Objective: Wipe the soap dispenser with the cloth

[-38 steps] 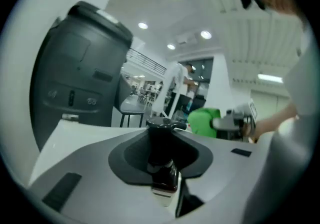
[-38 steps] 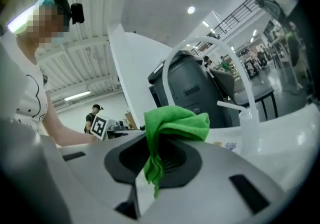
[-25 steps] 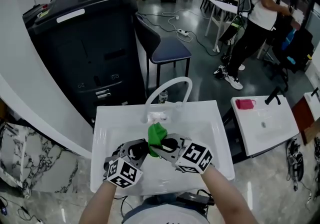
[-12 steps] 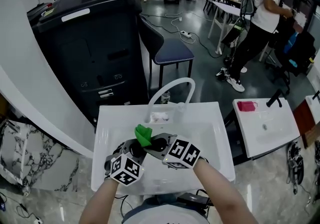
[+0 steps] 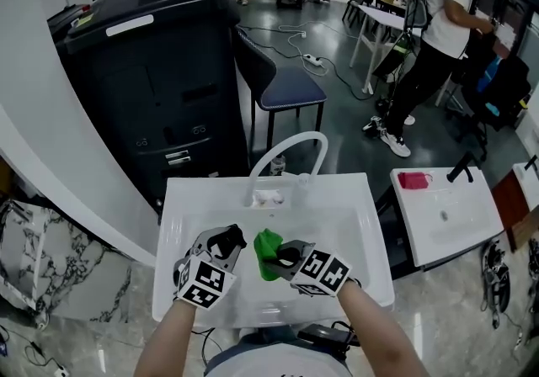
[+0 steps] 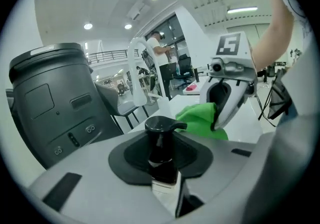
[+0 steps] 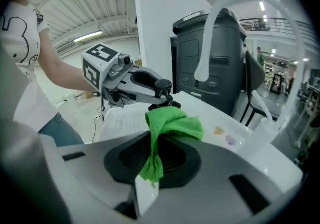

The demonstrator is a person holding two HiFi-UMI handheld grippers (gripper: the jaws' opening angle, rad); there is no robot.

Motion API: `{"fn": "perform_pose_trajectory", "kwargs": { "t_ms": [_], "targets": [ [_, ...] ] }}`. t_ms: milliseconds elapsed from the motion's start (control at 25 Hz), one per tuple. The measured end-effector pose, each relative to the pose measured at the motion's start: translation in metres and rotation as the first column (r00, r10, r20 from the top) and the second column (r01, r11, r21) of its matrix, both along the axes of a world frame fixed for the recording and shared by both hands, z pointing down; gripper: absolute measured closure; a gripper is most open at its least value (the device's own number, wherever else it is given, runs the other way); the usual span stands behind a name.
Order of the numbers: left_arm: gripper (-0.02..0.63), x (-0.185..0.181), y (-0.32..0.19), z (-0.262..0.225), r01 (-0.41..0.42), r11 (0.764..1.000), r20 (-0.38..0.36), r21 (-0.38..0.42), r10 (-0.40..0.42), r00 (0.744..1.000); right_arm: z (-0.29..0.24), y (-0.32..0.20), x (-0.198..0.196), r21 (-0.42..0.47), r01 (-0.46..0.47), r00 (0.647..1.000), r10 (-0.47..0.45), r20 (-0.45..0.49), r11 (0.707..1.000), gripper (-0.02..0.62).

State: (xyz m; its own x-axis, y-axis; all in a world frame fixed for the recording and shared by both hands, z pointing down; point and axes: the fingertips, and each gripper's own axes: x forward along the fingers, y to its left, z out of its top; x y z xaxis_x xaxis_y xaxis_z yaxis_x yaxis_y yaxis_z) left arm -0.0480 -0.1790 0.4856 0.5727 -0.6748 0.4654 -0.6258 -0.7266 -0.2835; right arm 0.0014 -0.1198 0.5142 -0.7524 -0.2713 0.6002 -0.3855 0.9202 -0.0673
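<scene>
Over the white ceramic washbasin (image 5: 354,224), the left tongs (image 5: 221,247) pinch the black-topped pump soap dispenser (image 6: 161,140). The right tongs (image 5: 282,256) pinch the green microfibre cloth (image 7: 172,120), which has dropped from the pump top to beside it (probably between strokes).

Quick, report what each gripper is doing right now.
Left gripper: closed on the soap dispenser.
Right gripper: closed on the green cloth.
</scene>
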Motion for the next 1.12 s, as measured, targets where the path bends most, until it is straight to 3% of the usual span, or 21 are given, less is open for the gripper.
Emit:
{"fn": "perform_pose_trajectory", "kwargs": {
  "t_ms": [160, 320, 480, 760, 920, 1120],
  "targets": [
    [0.502, -0.006, 0.000, -0.010, 0.065, 0.998, -0.090, 0.006, -0.064, 0.994, -0.021, -0.007, 0.015, 0.042, -0.124, 0.989, 0.120, 0.087, 0.991, 0.549],
    [0.502, -0.019, -0.001, -0.024, 0.171, 0.985, -0.246, -0.010, -0.169, 0.955, -0.053, -0.016, 0.030, 0.115, -0.251, 0.957, 0.228, 0.178, 0.961, 0.549],
    [0.502, -0.032, -0.002, -0.039, 0.258, 0.966, -0.364, -0.015, -0.246, 0.899, -0.083, -0.027, 0.047, 0.179, -0.391, 0.904, 0.340, 0.260, 0.903, 0.549],
    [0.502, -0.058, 0.005, -0.056, 0.405, 0.914, -0.439, 0.002, -0.363, 0.822, -0.097, -0.026, 0.074, 0.311, -0.524, 0.850, 0.461, 0.254, 0.793, 0.549],
    [0.502, -0.063, 0.006, -0.069, 0.407, 0.912, -0.449, 0.048, -0.345, 0.824, -0.103, -0.025, 0.088, 0.311, -0.596, 0.801, 0.520, 0.297, 0.741, 0.549],
    [0.502, -0.064, 0.010, -0.076, 0.402, 0.911, -0.435, 0.092, -0.326, 0.839, -0.108, -0.021, 0.096, 0.323, -0.626, 0.778, 0.539, 0.324, 0.710, 0.549]
  ]
}}
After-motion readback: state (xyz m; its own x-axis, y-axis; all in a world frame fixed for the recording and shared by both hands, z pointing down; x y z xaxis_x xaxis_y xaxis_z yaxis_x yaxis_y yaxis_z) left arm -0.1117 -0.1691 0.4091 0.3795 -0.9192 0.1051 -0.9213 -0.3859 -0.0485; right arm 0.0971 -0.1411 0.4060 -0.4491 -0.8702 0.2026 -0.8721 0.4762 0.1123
